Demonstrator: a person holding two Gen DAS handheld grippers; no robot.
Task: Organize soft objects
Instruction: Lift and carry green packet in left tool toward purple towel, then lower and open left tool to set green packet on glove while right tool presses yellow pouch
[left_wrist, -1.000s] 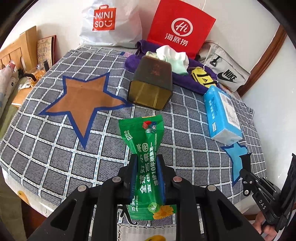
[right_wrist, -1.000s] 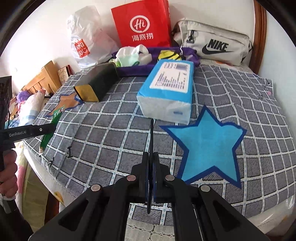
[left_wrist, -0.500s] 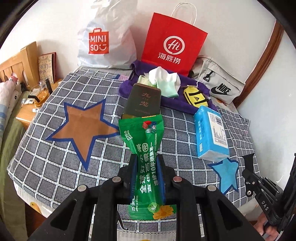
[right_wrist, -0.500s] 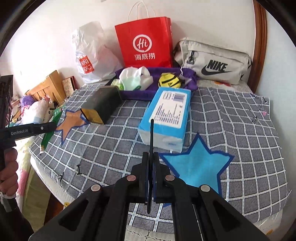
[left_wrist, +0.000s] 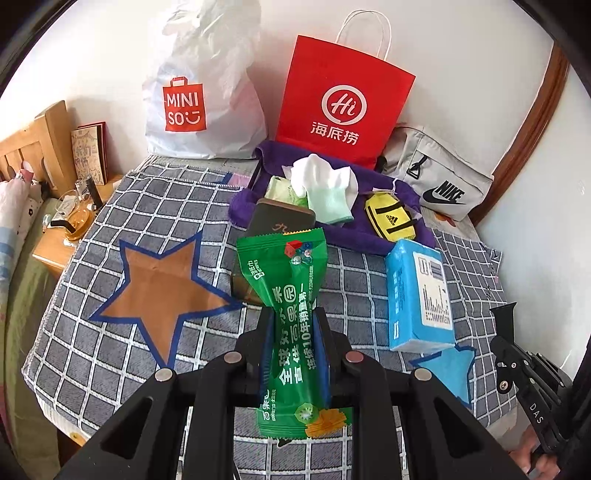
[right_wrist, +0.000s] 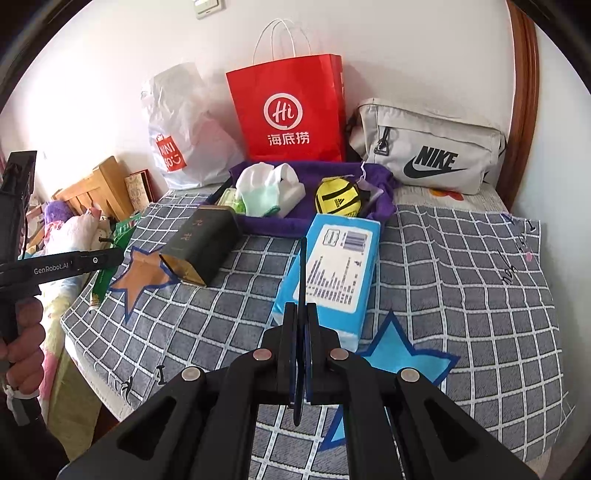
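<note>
My left gripper (left_wrist: 293, 321) is shut on a green snack packet (left_wrist: 291, 295) and holds it upright above the near edge of the checked cloth; the packet also shows edge-on in the right wrist view (right_wrist: 110, 266). My right gripper (right_wrist: 302, 314) is shut on a thin dark flat item (right_wrist: 303, 273) seen edge-on. A blue tissue pack (right_wrist: 332, 273) lies by the blue star (right_wrist: 399, 358). A dark tin box (right_wrist: 203, 247) lies beside the brown star (left_wrist: 162, 291). A purple cloth tray (right_wrist: 314, 218) holds white-green socks (right_wrist: 266, 192) and a yellow pouch (right_wrist: 338, 197).
A red paper bag (right_wrist: 291, 110), a white Miniso bag (left_wrist: 199, 96) and a grey Nike bag (right_wrist: 428, 147) stand along the back wall. A wooden bedside stand with glassware (left_wrist: 70, 221) is at the left. The bed edge is close below me.
Both grippers have pulled back and up from the bed, so the objects look smaller and farther. The holds on the green packet and the thin item are unchanged.
</note>
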